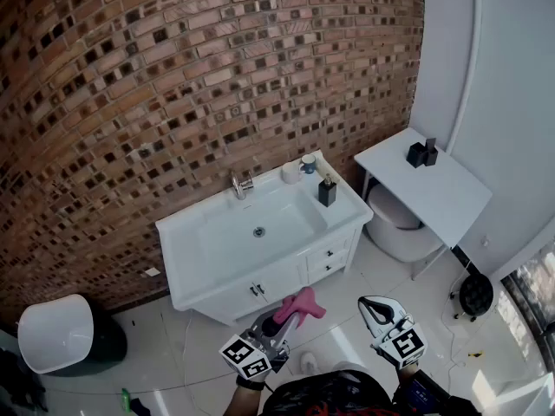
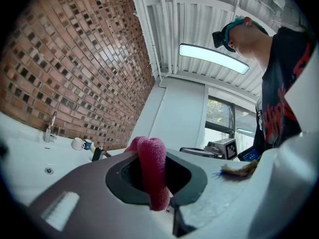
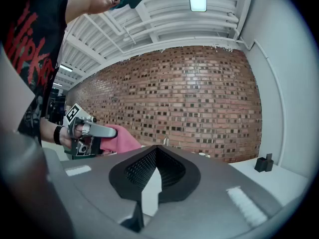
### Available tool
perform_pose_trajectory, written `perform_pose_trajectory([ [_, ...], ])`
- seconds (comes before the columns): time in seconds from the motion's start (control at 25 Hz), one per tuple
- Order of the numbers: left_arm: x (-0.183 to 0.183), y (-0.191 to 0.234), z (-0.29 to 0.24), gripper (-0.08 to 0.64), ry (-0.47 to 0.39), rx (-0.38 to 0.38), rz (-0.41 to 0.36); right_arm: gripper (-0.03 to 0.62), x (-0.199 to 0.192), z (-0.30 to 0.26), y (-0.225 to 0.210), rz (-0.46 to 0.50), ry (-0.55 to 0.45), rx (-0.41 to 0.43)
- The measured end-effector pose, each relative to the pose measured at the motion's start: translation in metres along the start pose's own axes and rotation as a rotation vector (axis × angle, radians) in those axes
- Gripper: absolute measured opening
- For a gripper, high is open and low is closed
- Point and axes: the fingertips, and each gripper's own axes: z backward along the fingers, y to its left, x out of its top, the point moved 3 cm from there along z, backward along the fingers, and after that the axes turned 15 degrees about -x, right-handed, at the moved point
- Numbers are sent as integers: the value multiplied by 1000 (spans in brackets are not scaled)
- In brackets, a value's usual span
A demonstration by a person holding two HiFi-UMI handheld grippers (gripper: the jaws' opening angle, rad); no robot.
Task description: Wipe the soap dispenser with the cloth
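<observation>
Between left hand-held gripper [image 1: 289, 319] jaws, cloth [image 1: 301, 303], soap dispenser [image 1: 327, 191] well apart

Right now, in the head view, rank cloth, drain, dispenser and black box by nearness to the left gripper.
1. Cloth, held in the left gripper.
2. Drain, ahead, centre.
3. Dispenser, further back, right.
4. Black box, far right.

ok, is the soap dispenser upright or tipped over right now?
Upright: the black soap dispenser stands on the vanity top, right of the basin, with its pump head pointing up.
</observation>
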Motion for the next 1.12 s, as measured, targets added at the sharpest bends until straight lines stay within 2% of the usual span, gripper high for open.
perform_pose_trajectory([
  [0.16,-1,37,14,44,-14,6,30,0,-14,-30,2,2,48,-6],
  [0.28,-4,61,16,44,-14,-28,74,0,-21,-43,-7,-49,108,-75],
  [0.44,22,107,-13,44,-26,-83,45,0,-29,-89,-43,-95,174,-131],
  [0.52,24,121,-25,44,-34,-87,38,0,-36,-105,-56,-100,183,-127],
  [0.64,26,141,-45,44,-41,-83,21,2,-40,-131,-81,-80,121,-99],
  [0.84,52,176,-83,44,-17,-98,12,2,-16,-179,-108,-118,61,-49],
  [1.04,69,202,-126,44,-2,-138,-34,1,-23,-209,-139,-154,96,-26],
  [1.12,73,213,-133,44,-14,-128,-26,1,-32,-221,-151,-184,130,-37],
])
